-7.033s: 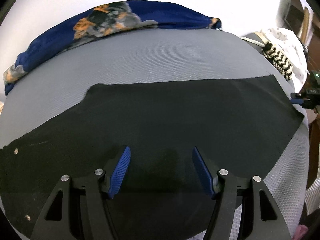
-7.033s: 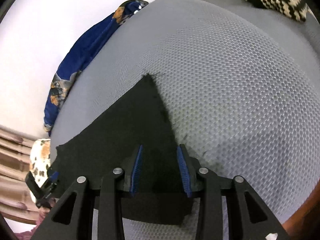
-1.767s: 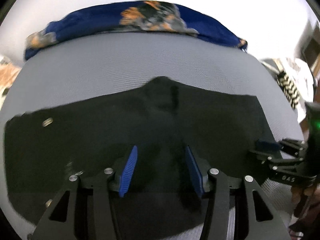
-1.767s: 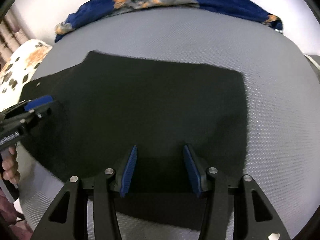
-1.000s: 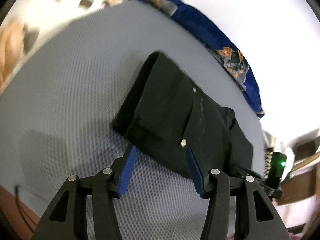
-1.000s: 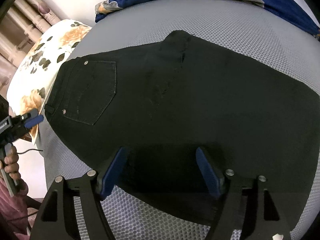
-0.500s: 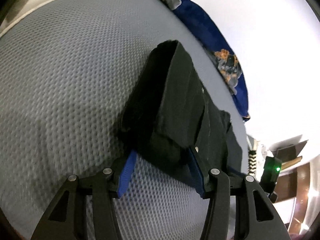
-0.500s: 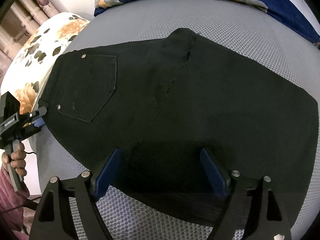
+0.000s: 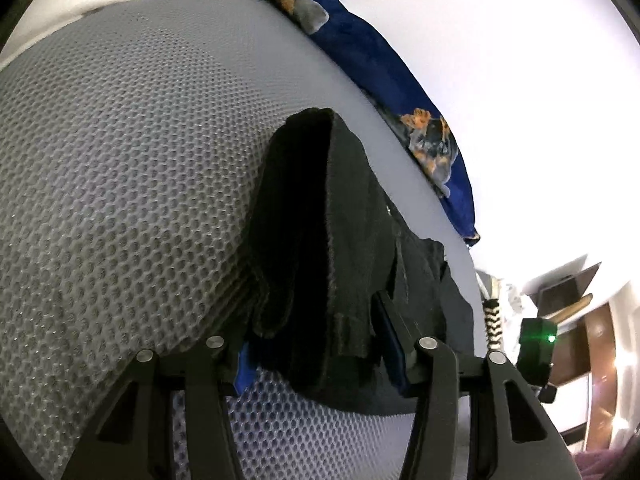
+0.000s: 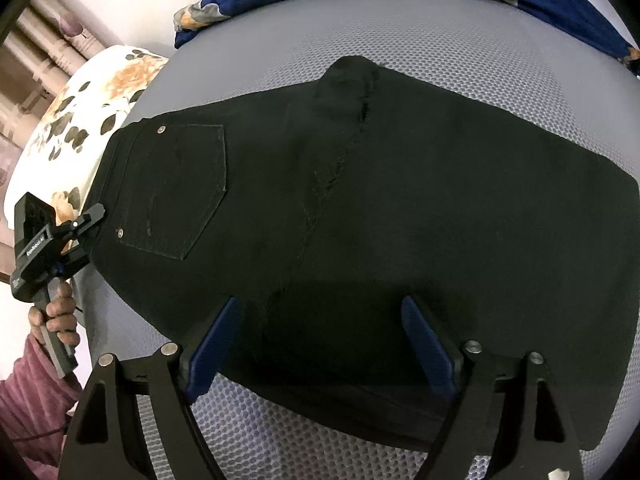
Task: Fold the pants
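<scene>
**Left-wrist view: waistband end between closing tongs**

Left-wrist view is showing the left tongs (image 9: 316, 344) closing on the waistband end of the black pants (image 9: 340, 248); their jaws have just been narrowing, and the bunched edge is sitting right between the blue pads, filling the gap and pressed by both. Ahead of these tongs the pants are stretching away over the grey mesh mattress (image 9: 120, 168), with a blue patterned blanket (image 9: 384, 76) lying beyond them along the far edge.

From the right-wrist camera, the right tongs (image 10: 320, 340) are standing wide apart, released, their jaws having just been opening; the pants (image 10: 400, 200) are lying flat beneath and ahead of them, with no fabric pinched by either pad. A back pocket (image 10: 180, 188) is facing up to the left of these tongs. Further left, the left tongs (image 10: 90, 226) are meeting the waistband edge, with a hand (image 10: 58, 314) in a maroon sleeve (image 10: 28, 400) gripping the handle. A floral pillow (image 10: 80, 108) is lying beyond that corner.
</scene>
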`<state>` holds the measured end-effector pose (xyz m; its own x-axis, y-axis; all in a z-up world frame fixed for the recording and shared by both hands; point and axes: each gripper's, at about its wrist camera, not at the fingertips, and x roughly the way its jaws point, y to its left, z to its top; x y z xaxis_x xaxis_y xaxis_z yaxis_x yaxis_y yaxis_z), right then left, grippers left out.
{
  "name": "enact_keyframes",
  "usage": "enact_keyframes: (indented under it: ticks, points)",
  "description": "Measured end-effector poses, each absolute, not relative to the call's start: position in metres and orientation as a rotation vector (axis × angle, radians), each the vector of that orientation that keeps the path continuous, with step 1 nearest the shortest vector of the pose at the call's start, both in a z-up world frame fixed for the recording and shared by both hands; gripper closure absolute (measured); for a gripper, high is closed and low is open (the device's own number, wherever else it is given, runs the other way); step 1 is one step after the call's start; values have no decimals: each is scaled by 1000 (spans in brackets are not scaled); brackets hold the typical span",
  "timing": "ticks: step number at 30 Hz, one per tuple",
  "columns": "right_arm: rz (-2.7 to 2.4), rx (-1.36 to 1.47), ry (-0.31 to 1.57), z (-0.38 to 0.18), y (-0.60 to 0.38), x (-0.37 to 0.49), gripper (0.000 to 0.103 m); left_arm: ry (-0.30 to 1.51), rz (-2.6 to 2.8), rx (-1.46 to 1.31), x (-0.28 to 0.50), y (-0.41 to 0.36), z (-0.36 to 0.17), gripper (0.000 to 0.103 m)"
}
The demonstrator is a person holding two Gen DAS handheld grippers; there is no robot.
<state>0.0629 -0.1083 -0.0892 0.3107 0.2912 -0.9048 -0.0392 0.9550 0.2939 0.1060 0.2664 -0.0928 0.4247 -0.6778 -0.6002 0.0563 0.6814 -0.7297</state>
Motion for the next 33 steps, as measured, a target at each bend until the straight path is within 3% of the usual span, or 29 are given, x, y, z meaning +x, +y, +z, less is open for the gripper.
enact_keyframes:
  ticks: [2,6,12,21,33]
  points:
    - [215,236,1239,-89,-108,64,19,1061,-489,-652,108,259,-92,64]
    - [210,230,1232,-89,-107,64,18,1048,-480,-636,108,249,-79,74]
    - [210,328,1213,-78,-127,63,20,967,-555,-625,108,223,-24,75]
    - [129,415,1088,-36,-198,47,20,876,-734,-481,111,120,51,75]
    - [6,569,993,-21,-309,17,20,1000,-939,-335,120,-65,40,75]
